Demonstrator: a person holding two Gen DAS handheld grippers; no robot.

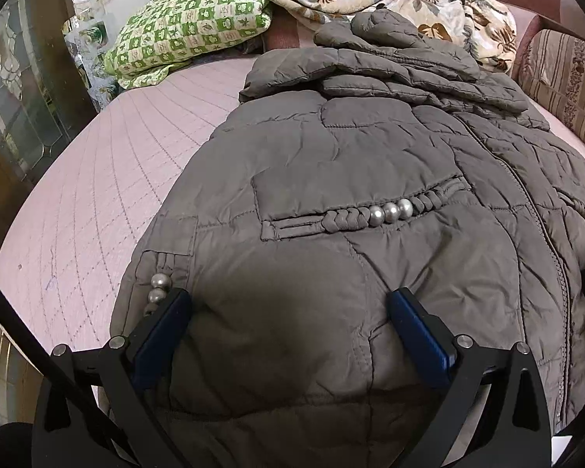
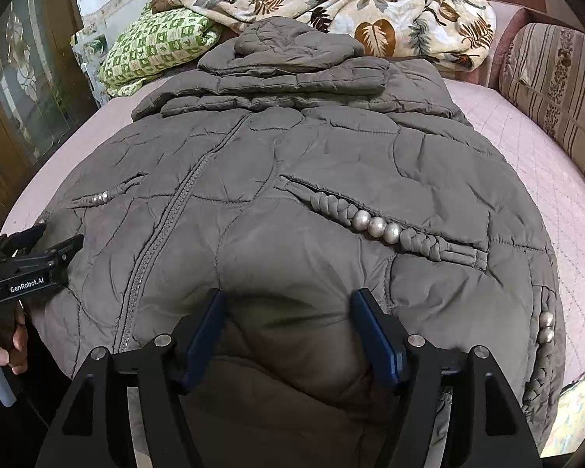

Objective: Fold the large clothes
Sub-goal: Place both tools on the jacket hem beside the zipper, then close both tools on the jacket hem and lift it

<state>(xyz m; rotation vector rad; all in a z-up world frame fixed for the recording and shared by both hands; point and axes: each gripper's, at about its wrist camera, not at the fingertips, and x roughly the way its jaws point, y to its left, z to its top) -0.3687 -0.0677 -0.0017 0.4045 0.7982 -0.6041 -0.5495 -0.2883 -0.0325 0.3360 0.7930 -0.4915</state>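
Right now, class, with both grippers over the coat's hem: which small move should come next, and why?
Probably close both grippers on the hem. The grey quilted coat lies flat, zipped, on the bed; left gripper and right gripper straddle fabric with jaws apart.

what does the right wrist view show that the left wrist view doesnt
Only the right wrist view: the whole left gripper from the side and the hand holding it, plus the right gripper, fingers apart over the hem.

Only the left wrist view: the left gripper from behind, fingers wide open.

Both: the grey quilted jacket on the pink bed cover, its zipper, the green checked pillow and the leaf-print blanket.
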